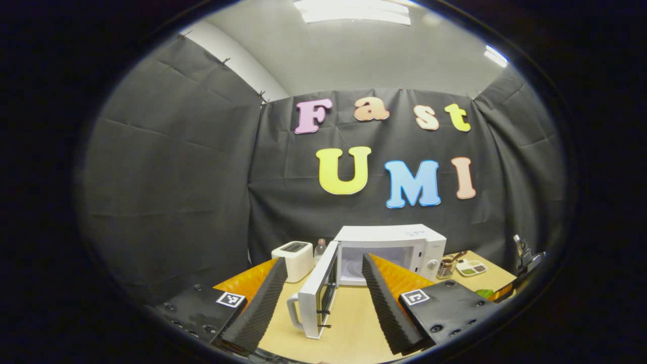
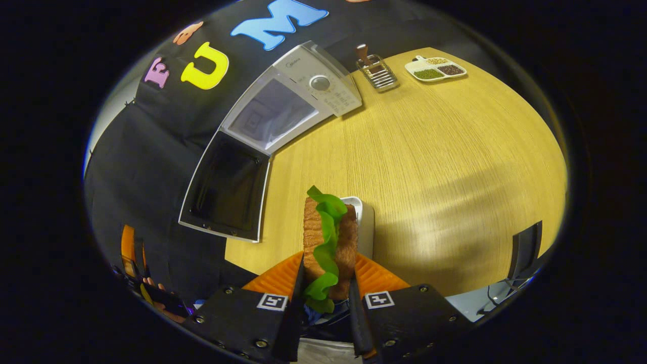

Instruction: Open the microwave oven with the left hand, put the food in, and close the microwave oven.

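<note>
Microwave open, cavity bare, sandwich in right gripper

Black cloth wall ahead and to both sides. Grey ceiling above, light panel lit. Pale wood worktop below, shadows across it.

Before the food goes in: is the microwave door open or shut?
Open. The microwave door stands swung out to one side, and the microwave shows its bare cavity.

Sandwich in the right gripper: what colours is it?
Brown bread with a green lettuce frill; the sandwich shows best in the right gripper view.
</note>
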A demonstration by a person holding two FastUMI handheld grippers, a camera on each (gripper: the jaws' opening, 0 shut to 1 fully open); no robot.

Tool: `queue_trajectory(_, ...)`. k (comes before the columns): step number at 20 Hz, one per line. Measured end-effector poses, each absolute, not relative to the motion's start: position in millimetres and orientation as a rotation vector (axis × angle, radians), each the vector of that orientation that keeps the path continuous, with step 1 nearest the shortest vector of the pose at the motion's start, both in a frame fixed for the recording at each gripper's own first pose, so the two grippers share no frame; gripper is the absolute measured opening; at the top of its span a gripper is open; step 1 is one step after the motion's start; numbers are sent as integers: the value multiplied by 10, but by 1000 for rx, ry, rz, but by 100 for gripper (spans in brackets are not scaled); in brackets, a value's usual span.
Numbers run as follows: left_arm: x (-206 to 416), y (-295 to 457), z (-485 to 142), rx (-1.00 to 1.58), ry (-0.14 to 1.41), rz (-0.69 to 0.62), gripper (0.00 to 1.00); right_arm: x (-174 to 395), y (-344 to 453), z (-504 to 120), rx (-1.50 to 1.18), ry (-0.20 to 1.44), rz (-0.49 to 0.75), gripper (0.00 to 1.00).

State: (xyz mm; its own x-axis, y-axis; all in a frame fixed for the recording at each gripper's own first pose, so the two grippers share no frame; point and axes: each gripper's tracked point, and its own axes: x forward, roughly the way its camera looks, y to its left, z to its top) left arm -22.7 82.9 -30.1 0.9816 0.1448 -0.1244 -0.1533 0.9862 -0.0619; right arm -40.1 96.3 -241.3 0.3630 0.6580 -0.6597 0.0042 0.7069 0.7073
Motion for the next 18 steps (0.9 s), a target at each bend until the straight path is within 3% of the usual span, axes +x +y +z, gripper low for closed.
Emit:
queue_trajectory(5, 105, 1036, -283, -99, 104, 114, 96, 78, 1249, -2051, 748, 968, 464, 41)
queue_trajectory(18, 887, 2037, -327, -113, 78, 85, 96, 1085, 2456, -2002, 839, 802, 383, 41)
